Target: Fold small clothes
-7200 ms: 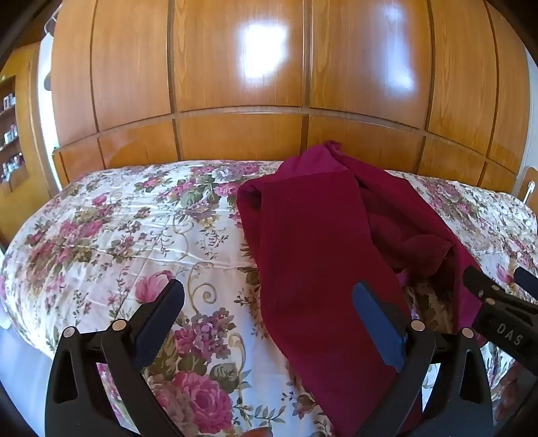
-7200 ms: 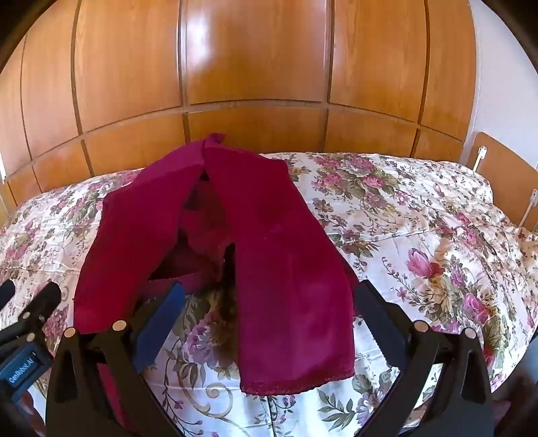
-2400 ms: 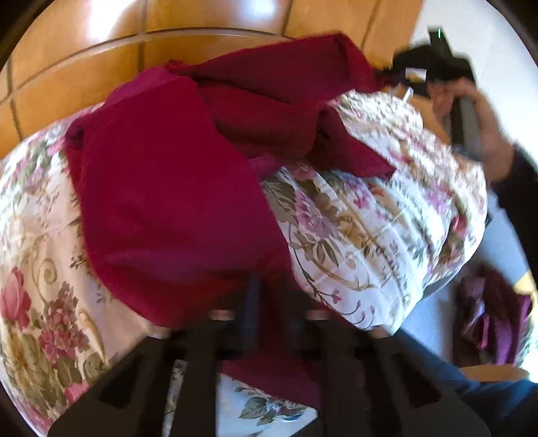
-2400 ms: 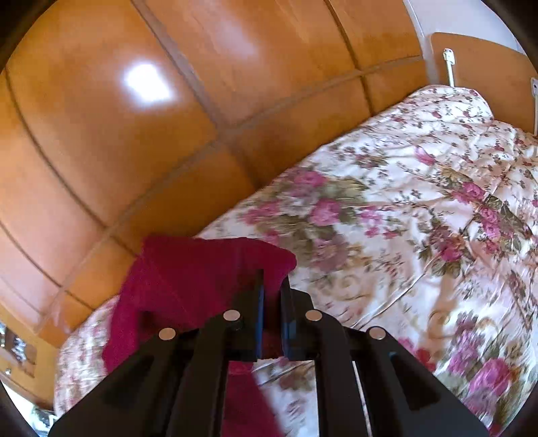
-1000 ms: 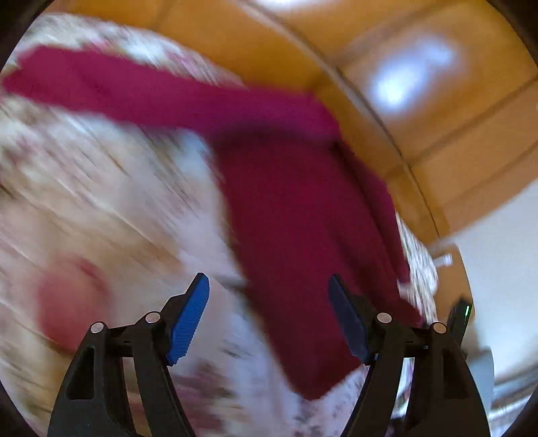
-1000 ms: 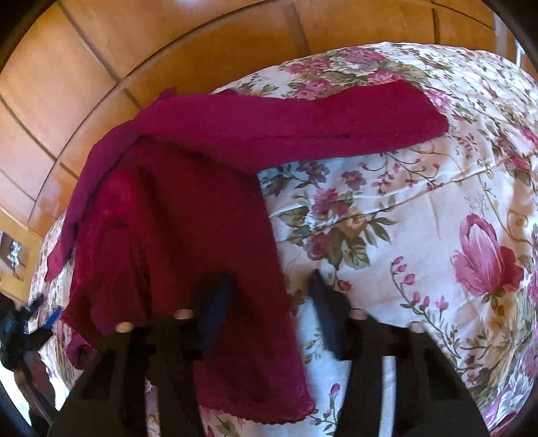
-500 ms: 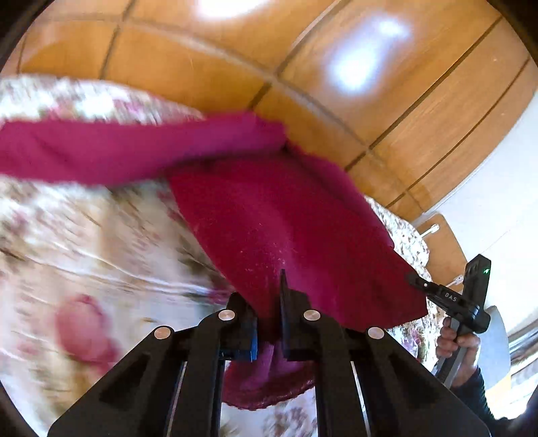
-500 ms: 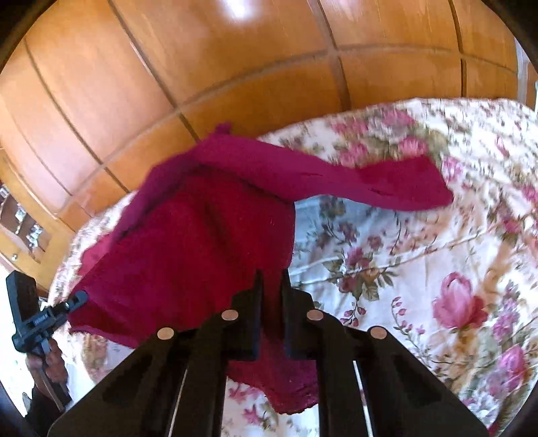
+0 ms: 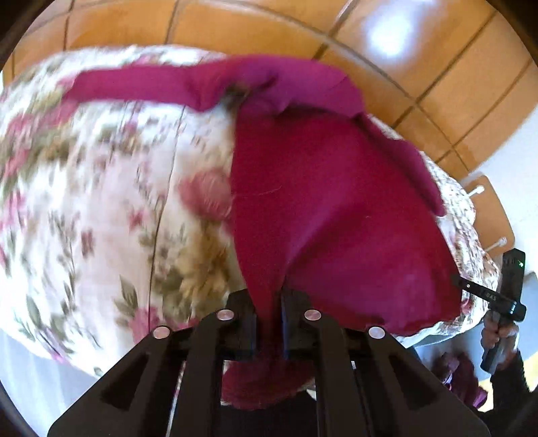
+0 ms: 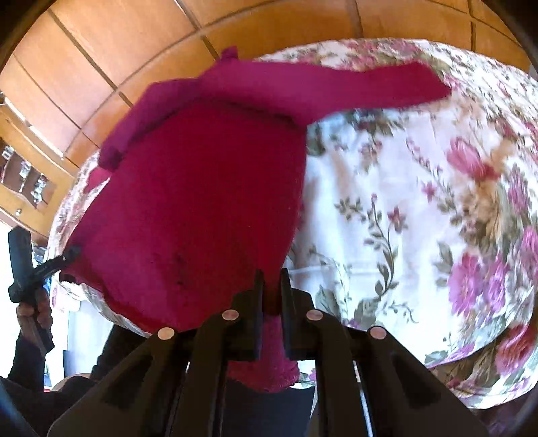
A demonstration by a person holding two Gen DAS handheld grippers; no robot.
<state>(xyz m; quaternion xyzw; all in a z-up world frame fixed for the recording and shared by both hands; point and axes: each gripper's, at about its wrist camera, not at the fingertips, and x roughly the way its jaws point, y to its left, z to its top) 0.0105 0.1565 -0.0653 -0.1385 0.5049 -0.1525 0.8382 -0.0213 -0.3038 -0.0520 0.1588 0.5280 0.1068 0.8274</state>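
Across the flowered bed (image 9: 101, 218) ahead, my left gripper (image 9: 269, 316) and right gripper (image 10: 270, 302) each pinch the sweater (image 10: 201, 201) hem, stretching it flat for folding.

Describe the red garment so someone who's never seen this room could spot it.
Find the bed with the floral bedspread before the wooden wall panels. The crimson garment lies there, both grippers pinching its near hem. It's the only plain fabric there, one sleeve stretched sideways.

Garment (image 9: 329, 215) on the bedspread (image 9: 101, 208), wooden panelling (image 9: 255, 30) behind it.
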